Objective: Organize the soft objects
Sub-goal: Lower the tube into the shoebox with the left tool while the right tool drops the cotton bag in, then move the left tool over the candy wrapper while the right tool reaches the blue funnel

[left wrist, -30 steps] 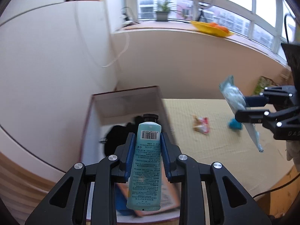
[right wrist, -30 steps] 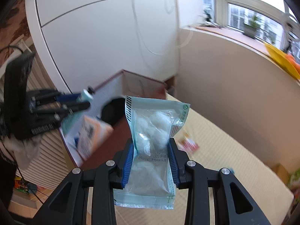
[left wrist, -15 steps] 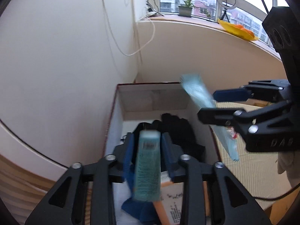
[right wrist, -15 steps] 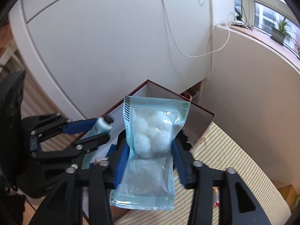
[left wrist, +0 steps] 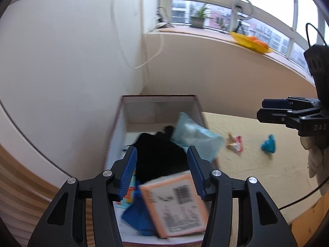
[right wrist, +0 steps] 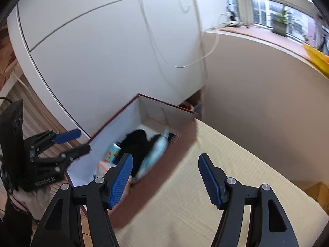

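Observation:
An open maroon box (left wrist: pixel 158 97) with white inner walls stands at the table's left end; it also shows in the right wrist view (right wrist: pixel 144 103). Inside lie a black cloth (left wrist: pixel 160 156), a pale blue bag of cotton balls (left wrist: pixel 195 138) leaning on the right wall, an orange-edged packet (left wrist: pixel 176 203) and a blue item (left wrist: pixel 135 216). The teal tube (right wrist: pixel 112 151) lies by the box's left wall. My left gripper (left wrist: pixel 162 170) is open and empty above the box. My right gripper (right wrist: pixel 165 178) is open and empty over the box's near wall.
On the tan mat (left wrist: pixel 257 164) lie a red and white snack packet (left wrist: pixel 235 144) and a small blue object (left wrist: pixel 268 144). White cabinet doors (right wrist: pixel 102 51) stand behind the box. A windowsill holds a yellow bowl (left wrist: pixel 250 43) and a potted plant (left wrist: pixel 198 18).
Both grippers opened. The teal tube left my left gripper and the cotton bag left my right gripper; both now lie in the box. The right gripper drew back to the right.

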### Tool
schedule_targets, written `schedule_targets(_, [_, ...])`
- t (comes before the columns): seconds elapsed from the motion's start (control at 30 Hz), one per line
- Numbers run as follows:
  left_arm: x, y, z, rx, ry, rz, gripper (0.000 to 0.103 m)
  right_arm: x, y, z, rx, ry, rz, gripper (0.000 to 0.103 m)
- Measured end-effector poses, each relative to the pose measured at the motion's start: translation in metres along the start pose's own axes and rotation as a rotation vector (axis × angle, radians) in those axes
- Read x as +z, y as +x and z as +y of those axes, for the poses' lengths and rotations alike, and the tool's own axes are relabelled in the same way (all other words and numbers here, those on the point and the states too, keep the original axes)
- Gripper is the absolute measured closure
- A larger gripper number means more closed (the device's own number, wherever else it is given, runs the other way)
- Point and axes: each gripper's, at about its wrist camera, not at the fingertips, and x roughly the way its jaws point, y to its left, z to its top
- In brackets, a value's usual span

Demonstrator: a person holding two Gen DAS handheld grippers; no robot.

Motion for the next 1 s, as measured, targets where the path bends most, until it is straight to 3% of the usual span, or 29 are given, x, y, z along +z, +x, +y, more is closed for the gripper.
schedule_targets(0.23, [-0.002,0.002,-0.068,-0.112,0.065,0.006,0.053,-0.047,-0.038,-0.061,-0.108,0.054,0.017,0.033])
schedule_targets(0.33, [-0.001,0.01,-0.108,-0.16,0.105,0.012,0.044,-0.067,-0.047,-0.093,-0.144,0.104,0.035,0.032])
schedule_targets(0.47, [0.0,0.025,-0.148,-0.186,0.139,0.024,0.042,-0.091,-0.05,-0.129,-0.191,0.147,0.056,0.032])
schedule_targets(0.63, [-0.005,0.063,-0.179,-0.154,0.151,0.051,0.04,-0.118,-0.037,-0.16,-0.164,0.208,0.069,0.032])
schedule_targets(1.0, [-0.017,0.154,-0.181,-0.049,0.121,0.168,0.04,-0.131,0.009,-0.154,-0.111,0.167,0.095,0.032])
